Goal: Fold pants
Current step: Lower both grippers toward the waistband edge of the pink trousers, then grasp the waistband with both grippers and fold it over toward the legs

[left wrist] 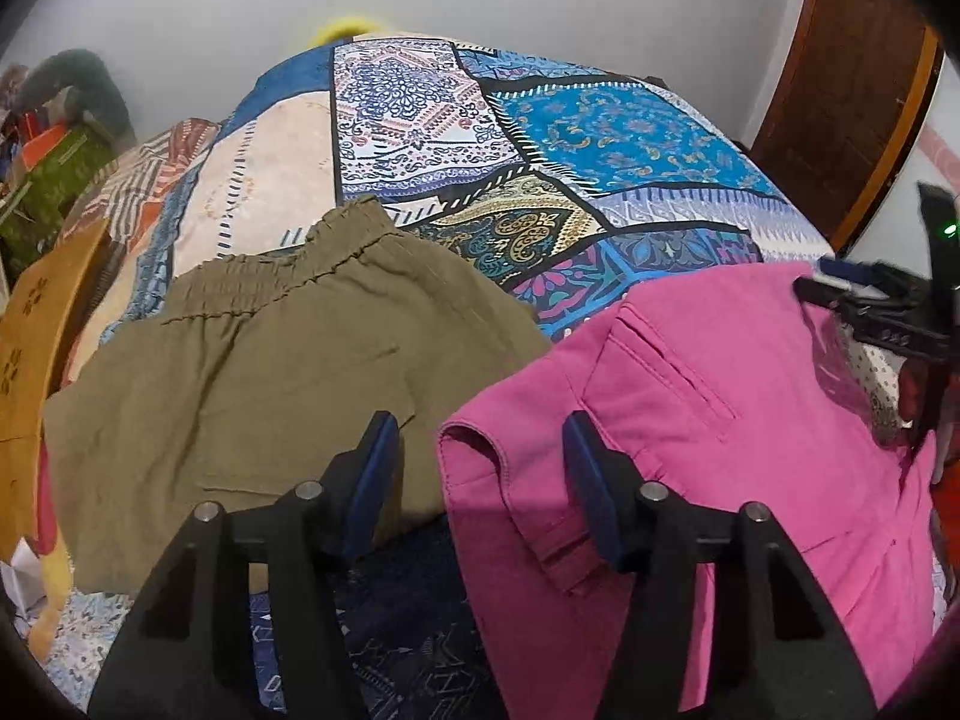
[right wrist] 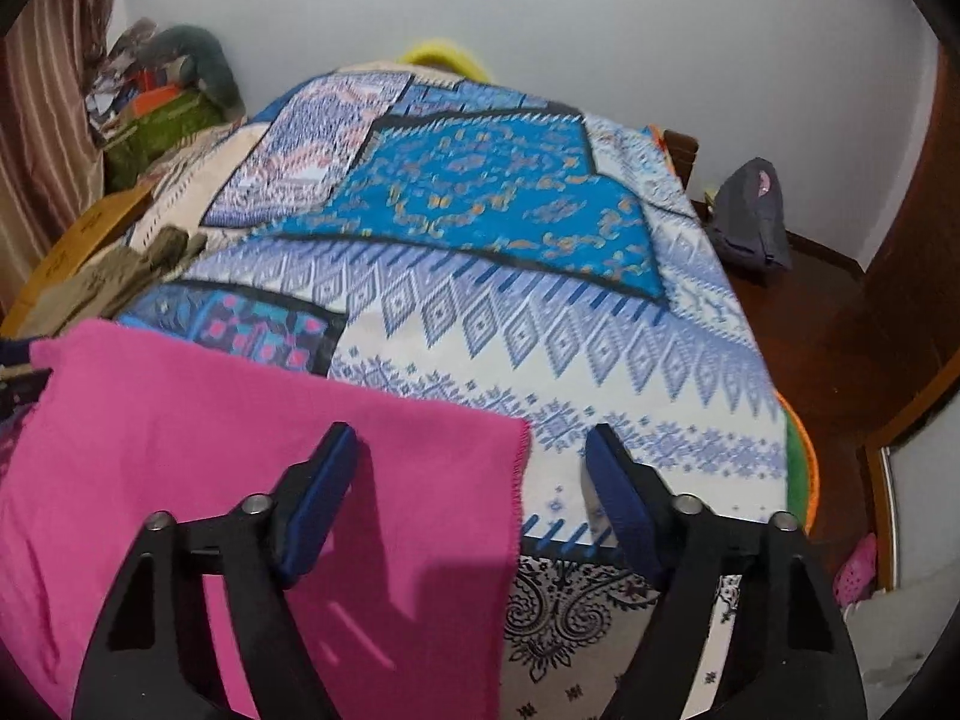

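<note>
I'm hovering both grippers, left (left wrist: pixel 480 450) & right (right wrist: pixel 471 462), fingers spread, empty; pink pants (left wrist: pixel 720 420) lying lengthwise left-right between them.

1. a bed under a patchwork bedspread (right wrist: pixel 540 324) of blue, white and cream panels fills most of both views.
2. a pale grey wall (right wrist: pixel 660 30) rises behind the bed at 12 o'clock.
3. a heap of clutter with a green box (left wrist: pixel 57 180) sits at 9 o'clock in the left view.
4. a dark wooden door (left wrist: pixel 840 90) stands at 2 o'clock in the left view.
5. a grey bag (right wrist: pixel 750 216) rests on the brown wooden floor (right wrist: pixel 828 324) at 3 o'clock in the right view.
6. a striped brown curtain (right wrist: pixel 42 120) hangs at 10 o'clock in the right view.
</note>
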Available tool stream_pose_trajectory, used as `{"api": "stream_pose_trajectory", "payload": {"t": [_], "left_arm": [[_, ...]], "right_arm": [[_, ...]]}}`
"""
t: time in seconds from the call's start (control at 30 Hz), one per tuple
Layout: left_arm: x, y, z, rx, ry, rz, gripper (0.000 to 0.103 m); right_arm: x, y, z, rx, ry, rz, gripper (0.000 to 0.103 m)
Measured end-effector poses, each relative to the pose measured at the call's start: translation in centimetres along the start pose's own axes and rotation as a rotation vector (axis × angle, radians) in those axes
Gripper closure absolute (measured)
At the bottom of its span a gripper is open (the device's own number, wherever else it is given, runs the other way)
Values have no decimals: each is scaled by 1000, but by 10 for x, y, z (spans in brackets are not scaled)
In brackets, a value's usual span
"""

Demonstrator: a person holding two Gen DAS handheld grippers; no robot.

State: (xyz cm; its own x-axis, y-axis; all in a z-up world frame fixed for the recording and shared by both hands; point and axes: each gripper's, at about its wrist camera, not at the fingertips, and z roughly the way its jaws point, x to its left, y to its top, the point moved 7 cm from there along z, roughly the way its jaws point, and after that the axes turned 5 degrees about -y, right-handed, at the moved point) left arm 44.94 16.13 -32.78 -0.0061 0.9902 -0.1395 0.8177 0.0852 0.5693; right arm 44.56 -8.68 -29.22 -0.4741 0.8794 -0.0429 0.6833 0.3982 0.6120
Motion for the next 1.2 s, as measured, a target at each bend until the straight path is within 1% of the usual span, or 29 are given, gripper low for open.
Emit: {"api": "stream_pose_trajectory", "payload": {"t": [0.03,0.07,0.1,0.13,0.17,0.2,0.23,0.3,0.4,0.43,0.5,0.63,0.87,1.0,1.13,1.2], "left_arm": [[-1,0,0,1,-17,-4,56],[-3,0,1,5,-37,-8,63],[-4,0,1,5,-40,-9,64],[-4,1,0,4,-36,-6,64],[-5,1,0,1,-31,-3,67],[-6,2,-1,-3,-26,-1,70],[-6,2,-2,-5,-23,-2,72],[-6,4,-5,-13,-7,-2,82],[-7,9,-13,-23,5,6,89],[-7,11,-16,-25,13,10,90],[-9,16,-24,-38,24,14,93],[-15,32,-51,-91,1,21,94],[-27,49,-98,-163,12,68,95],[-34,48,-124,-188,4,83,95],[-47,37,-153,-200,-18,99,95],[-55,29,-167,-209,-14,121,95]], "right_arm": [[1,-2,4,14,15,4,54],[1,-3,4,9,26,15,56],[2,-2,3,3,28,18,58],[3,-2,2,-1,32,11,66],[4,-2,1,-2,31,6,79],[5,-2,0,-1,31,1,85],[6,-1,0,2,33,-3,93],[7,0,-2,-1,27,-15,94],[7,4,-5,-11,16,-12,97],[8,7,-7,-18,14,-7,98],[7,14,-16,-50,1,1,98],[1,33,-44,-111,4,41,98],[-1,52,-105,-212,-14,61,98],[3,53,-140,-254,-21,67,98],[6,44,-168,-278,-21,79,98],[7,38,-181,-289,-21,82,98]]}}
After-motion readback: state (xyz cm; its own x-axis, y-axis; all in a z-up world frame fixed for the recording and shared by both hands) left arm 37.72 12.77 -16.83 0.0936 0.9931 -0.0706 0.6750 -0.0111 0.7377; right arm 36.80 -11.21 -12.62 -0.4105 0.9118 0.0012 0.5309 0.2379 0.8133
